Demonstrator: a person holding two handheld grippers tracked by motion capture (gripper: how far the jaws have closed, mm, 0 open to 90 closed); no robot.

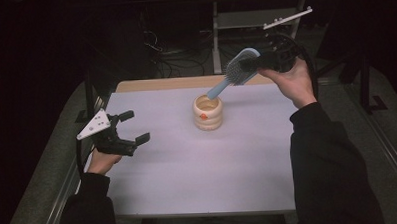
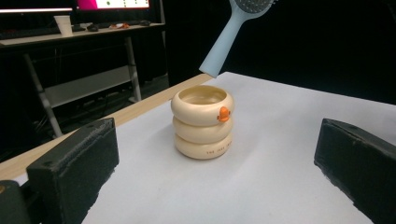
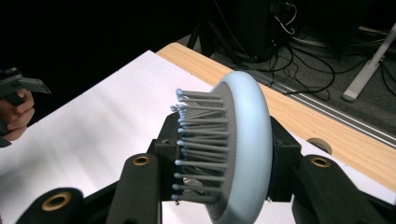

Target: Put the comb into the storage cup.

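With the right gripper [image 1: 255, 64] clamped on the hairbrush [image 1: 233, 73] head, steady its handle straight over the cup [image 1: 208, 112] mouth before lowering, while the left gripper [image 1: 134, 126] waits wide open.

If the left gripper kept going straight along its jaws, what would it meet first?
Most likely the cream ringed ceramic cup, which stands centred between the open left gripper jaws on the white table. The pale blue hairbrush handle hangs above the cup.

Fingers [image 3: 154, 186] clamp blue hairbrush [image 3: 247, 149] head above white table [image 3: 93, 121].
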